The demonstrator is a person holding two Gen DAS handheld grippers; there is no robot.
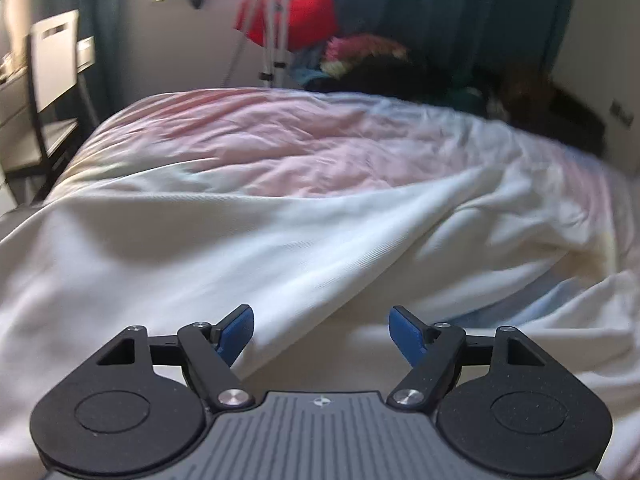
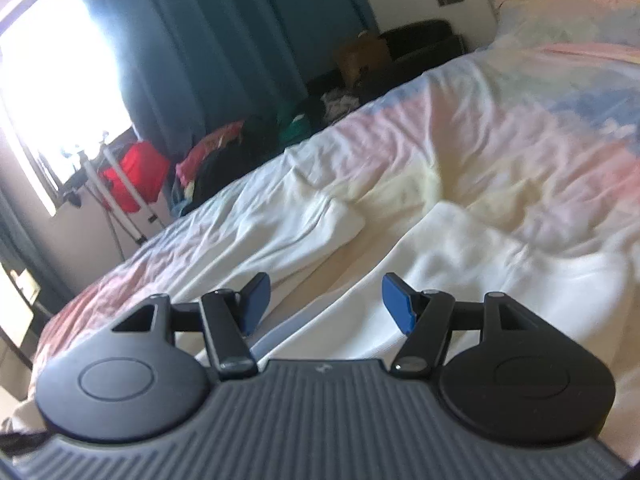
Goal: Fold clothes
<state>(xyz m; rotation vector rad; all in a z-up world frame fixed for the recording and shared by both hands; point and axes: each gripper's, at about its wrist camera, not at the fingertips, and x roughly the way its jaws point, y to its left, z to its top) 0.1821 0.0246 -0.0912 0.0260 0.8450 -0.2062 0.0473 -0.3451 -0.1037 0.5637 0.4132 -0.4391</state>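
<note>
Lying unheld on the bed (image 2: 500,128), the white garment (image 1: 224,256) is awaited — both tools, left tool (image 1: 321,334) and right tool (image 2: 325,304), are held apart, empty; an edge at twelve o'clock must be gripped next.

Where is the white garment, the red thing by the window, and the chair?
white garment (image 1: 224,248): left wrist view, on its wide smooth middle.
red thing (image 1: 304,20): left wrist view, on its front face.
chair (image 1: 54,60): left wrist view, on its white backrest.

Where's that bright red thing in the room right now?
The red thing sits under the window beyond the bed's far side, behind a tripod, left of the clothes pile; the left wrist view shows it top centre.
</note>
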